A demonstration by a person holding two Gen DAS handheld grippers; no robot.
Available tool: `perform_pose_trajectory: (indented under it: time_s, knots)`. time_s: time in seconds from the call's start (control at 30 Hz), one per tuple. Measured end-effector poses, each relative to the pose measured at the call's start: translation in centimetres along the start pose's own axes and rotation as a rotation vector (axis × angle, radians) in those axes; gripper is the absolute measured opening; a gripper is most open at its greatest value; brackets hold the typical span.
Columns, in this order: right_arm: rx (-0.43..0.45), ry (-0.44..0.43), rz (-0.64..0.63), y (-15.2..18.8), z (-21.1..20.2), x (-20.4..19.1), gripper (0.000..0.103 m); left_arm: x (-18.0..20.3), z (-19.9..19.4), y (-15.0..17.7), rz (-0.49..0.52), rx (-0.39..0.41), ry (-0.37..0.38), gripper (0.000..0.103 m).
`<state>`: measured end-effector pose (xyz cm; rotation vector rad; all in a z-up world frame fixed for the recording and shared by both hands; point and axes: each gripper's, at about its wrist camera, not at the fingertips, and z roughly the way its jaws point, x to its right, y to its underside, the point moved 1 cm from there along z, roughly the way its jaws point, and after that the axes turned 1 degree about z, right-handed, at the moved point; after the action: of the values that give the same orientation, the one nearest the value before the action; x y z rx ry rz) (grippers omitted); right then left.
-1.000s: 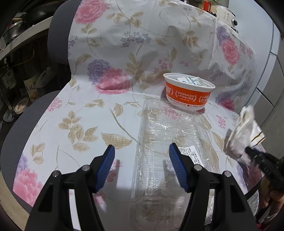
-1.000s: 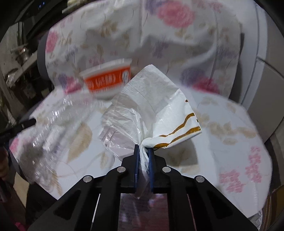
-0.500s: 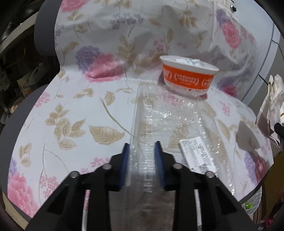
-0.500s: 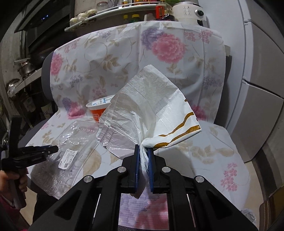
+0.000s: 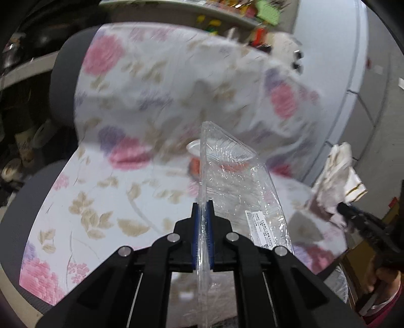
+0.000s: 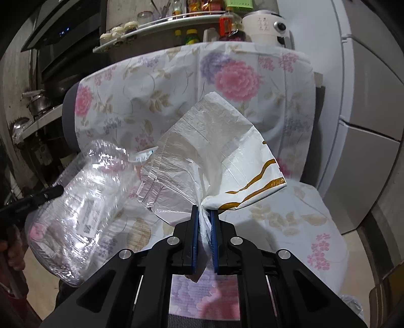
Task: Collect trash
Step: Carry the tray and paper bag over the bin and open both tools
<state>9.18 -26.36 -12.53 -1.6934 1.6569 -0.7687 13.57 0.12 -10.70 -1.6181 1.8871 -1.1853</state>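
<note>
My left gripper [image 5: 202,209] is shut on the edge of a clear plastic clamshell container [image 5: 237,186] with a white label, lifted off the flowered seat; it also shows at the left of the right wrist view [image 6: 83,201]. My right gripper [image 6: 202,214] is shut on a crumpled white plastic wrapper [image 6: 212,151] with brown stripes, held above the seat; it shows at the right of the left wrist view [image 5: 338,171]. An orange and white paper bowl [image 5: 195,161] sits on the seat, mostly hidden behind the container.
A chair draped in a flowered cloth [image 6: 176,83] fills both views. A shelf with jars and bottles [image 6: 176,17] and a white appliance [image 6: 265,22] stand behind it. Grey cabinet doors [image 6: 366,126] are at the right. Pots [image 6: 38,103] sit at the left.
My left gripper closed on the clear container's edge and lifted it off the seat, tilting it upright. My right gripper kept hold of the wrapper and drew back a little.
</note>
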Motion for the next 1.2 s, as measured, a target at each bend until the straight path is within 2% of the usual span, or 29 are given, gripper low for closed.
perform_pose_trajectory:
  time_s: [0.23, 0.47, 0.6, 0.7, 0.97, 1.07, 1.2]
  knots:
    - [0.024, 0.091, 0.04, 1.5, -5.1, 4.1, 0.009, 7.2, -0.7, 0.3, 0.084, 0.044, 0.11, 0.004]
    - [0.052, 0.267, 0.143, 5.2, -12.2, 10.9, 0.01, 16.8, 0.0, 2.4, 0.197, 0.061, 0.269, 0.004]
    - [0.057, 0.379, 0.206, 8.0, -16.2, 14.6, 0.01, 22.9, 0.7, 4.6, 0.279, 0.044, 0.364, 0.004]
    - [0.038, 0.446, 0.26, 10.4, -18.2, 17.2, 0.01, 26.6, 1.5, 6.3, 0.338, 0.019, 0.403, 0.004]
    - [-0.082, 0.552, 0.409, 17.2, -18.2, 23.3, 0.01, 34.1, 5.7, 11.2, 0.454, -0.096, 0.452, 0.004]
    - [-0.135, 0.556, 0.465, 19.3, -17.0, 25.1, 0.01, 36.1, 7.3, 12.4, 0.486, -0.134, 0.467, 0.004]
    - [-0.172, 0.539, 0.514, 21.0, -15.7, 26.7, 0.011, 38.0, 8.1, 13.4, 0.516, -0.147, 0.491, 0.004]
